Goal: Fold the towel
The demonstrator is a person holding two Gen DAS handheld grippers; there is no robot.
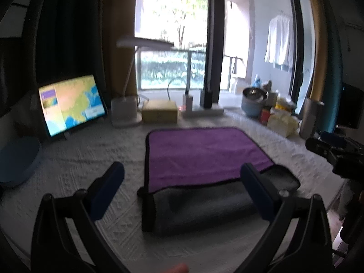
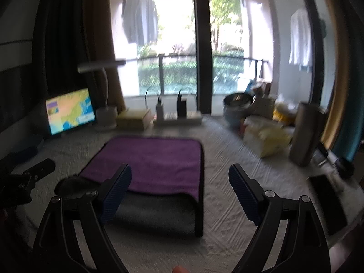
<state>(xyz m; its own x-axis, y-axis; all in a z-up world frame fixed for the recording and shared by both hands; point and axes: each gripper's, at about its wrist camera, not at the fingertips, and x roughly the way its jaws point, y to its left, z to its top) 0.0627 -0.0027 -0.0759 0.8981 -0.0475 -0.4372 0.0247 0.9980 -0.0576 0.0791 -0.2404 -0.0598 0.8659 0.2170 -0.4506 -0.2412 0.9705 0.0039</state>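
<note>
Purple-and-grey plush towel (image 1: 204, 157) ahead, folded, blurred; left gripper (image 1: 182, 182) and right gripper (image 2: 179, 179) gape wide, empty; embossed white tablecloth (image 1: 91, 159).

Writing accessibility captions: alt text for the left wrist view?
A purple towel, folded with its gray underside showing nearest the camera, lies on a white textured tablecloth. The open left claw hovers above its near edge, holding nothing.
</note>
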